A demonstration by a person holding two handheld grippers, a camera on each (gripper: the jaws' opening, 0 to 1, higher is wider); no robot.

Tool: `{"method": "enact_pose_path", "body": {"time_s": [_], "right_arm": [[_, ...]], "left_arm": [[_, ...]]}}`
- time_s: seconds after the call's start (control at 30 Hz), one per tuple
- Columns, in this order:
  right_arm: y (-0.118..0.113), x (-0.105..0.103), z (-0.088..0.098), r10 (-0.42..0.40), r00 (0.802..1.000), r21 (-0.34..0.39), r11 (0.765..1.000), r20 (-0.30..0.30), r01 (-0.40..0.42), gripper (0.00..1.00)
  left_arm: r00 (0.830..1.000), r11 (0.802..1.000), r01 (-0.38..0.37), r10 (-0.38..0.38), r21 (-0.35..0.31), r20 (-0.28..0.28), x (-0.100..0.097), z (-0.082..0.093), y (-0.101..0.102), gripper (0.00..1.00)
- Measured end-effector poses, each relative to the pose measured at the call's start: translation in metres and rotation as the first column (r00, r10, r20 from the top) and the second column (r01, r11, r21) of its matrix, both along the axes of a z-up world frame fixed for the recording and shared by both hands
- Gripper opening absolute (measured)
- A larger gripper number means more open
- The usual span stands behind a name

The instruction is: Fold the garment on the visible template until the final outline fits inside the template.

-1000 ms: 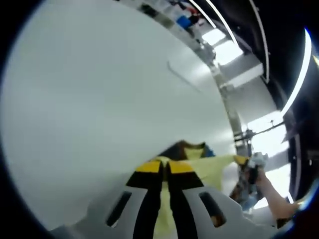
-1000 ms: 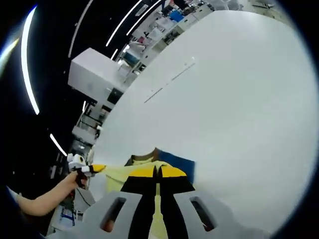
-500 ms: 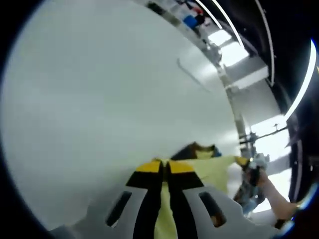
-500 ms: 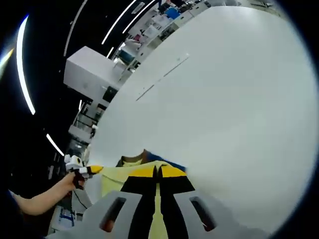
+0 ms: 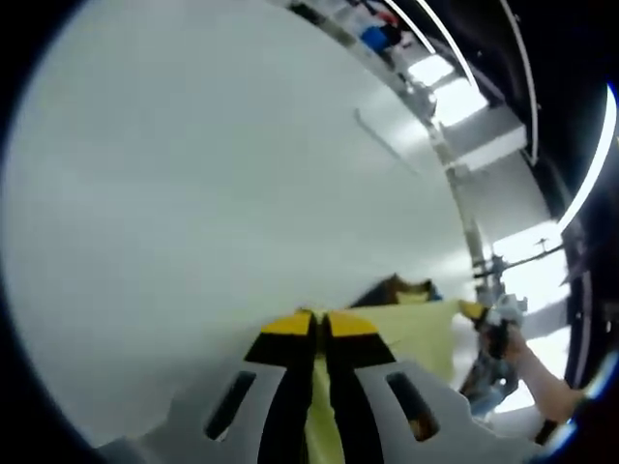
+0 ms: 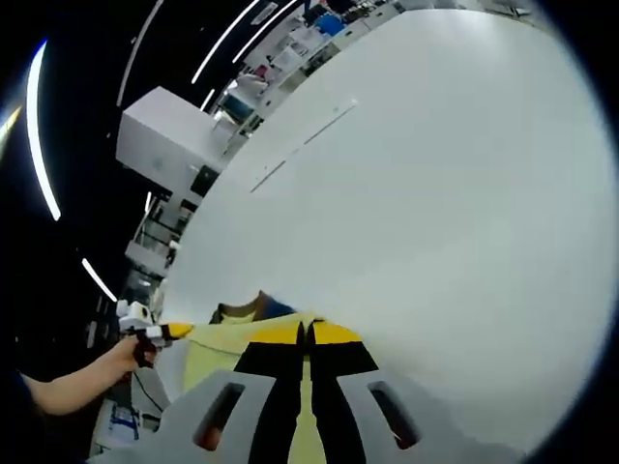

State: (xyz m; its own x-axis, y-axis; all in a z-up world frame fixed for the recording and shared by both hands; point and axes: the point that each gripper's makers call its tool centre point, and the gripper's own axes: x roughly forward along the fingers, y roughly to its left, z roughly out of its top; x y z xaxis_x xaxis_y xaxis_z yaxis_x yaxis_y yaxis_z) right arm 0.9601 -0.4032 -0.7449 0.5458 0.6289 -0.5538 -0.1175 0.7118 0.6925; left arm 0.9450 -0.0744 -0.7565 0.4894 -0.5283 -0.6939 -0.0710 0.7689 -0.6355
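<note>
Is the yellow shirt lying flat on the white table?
No, both the left hand-held gripper and the right hand-held gripper pinch the shirt by an edge, holding it stretched above the table.

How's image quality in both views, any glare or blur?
Left gripper view: blown-out ceiling lights at upper right, table soft and featureless, strong fisheye curve. Right gripper view: bright light strips at left, table evenly lit, garment sharp enough.

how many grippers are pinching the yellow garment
2. The left gripper pinches one edge of the garment; the right gripper pinches the other, jaws closed on cloth.
</note>
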Motion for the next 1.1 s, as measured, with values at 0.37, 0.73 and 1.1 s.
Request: {"method": "enact_pose_path", "body": {"time_s": [0.37, 0.73, 1.1], "right_arm": [[-0.001, 0.003, -0.008, -0.007, 1.000, -0.017, 1.000, 0.009, 0.007, 0.02], [-0.002, 0.005, -0.014, -0.017, 1.000, -0.036, 0.999, 0.017, 0.018, 0.02], [-0.002, 0.010, -0.014, -0.039, 0.999, -0.017, 0.999, 0.021, 0.040, 0.03]], "left_arm": [[1.000, 1.000, -0.012, 0.012, -0.007, -0.007, -0.002, -0.007, -0.002, 0.00], [1.000, 1.000, -0.011, 0.011, -0.002, -0.003, 0.000, -0.011, 0.000, 0.00], [0.998, 0.997, -0.056, 0.056, -0.049, -0.012, 0.005, -0.012, 0.006, 0.01]]}}
